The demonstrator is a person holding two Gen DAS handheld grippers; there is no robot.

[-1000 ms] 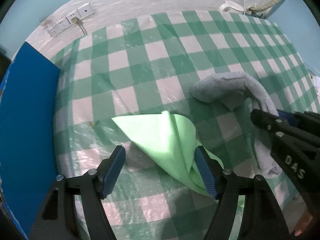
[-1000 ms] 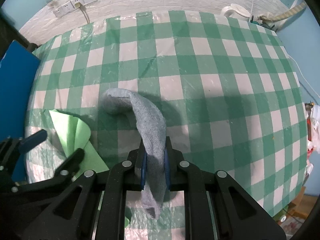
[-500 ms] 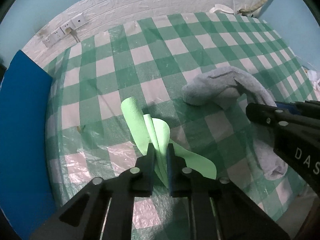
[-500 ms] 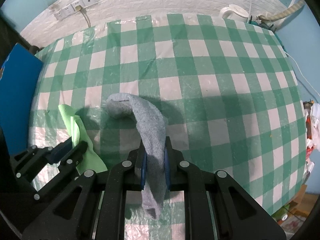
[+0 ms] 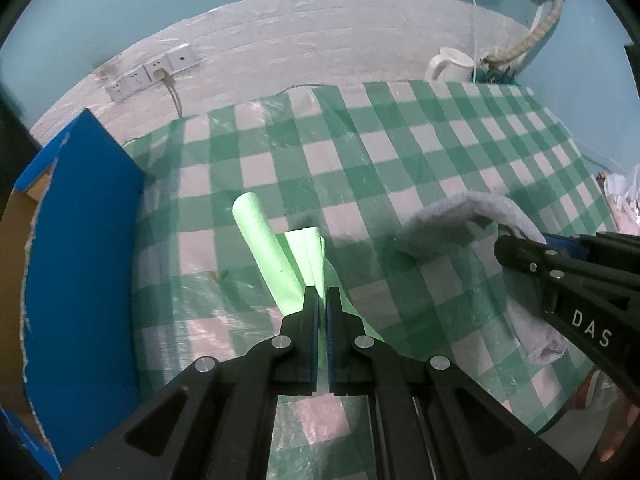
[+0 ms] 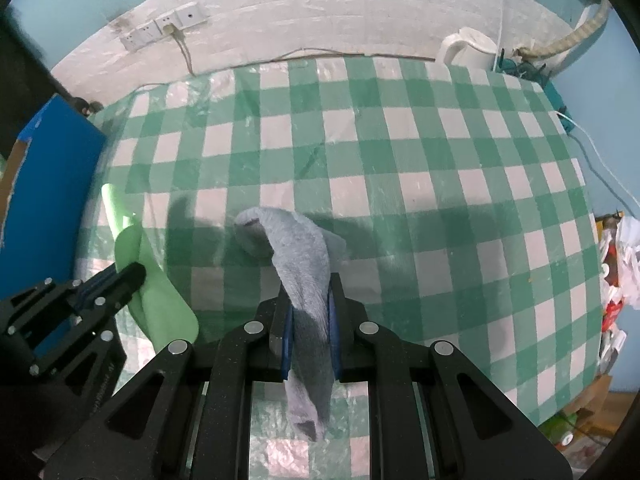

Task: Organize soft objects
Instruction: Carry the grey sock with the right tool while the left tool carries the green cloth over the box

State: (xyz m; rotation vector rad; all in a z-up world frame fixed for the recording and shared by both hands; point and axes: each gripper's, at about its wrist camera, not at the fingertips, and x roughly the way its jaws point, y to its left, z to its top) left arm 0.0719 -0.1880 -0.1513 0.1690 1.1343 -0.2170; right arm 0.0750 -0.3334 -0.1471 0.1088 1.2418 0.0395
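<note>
Left tool (image 5: 322, 300) clamped on green cloth (image 5: 264, 244); right tool (image 6: 310, 312) pinching grey sock (image 6: 300, 252). Both lifted off tabletop (image 6: 440, 200). Next, probably: carry toward blue box (image 5: 80, 240), frame left.

we angle both black two-finger grippers steeply downward, side by side. our left gripper (image 5: 322, 296) is clamped on a light green folded cloth (image 5: 276, 252); our right gripper (image 6: 310, 304) pinches a grey knitted sock (image 6: 298, 264).

On the bench (image 6: 440, 208), the cloth (image 5: 276, 256) lies left of the sock (image 6: 296, 256); a box (image 5: 80, 264) stands further left, a kettle (image 6: 468, 50) behind the sock.
</note>
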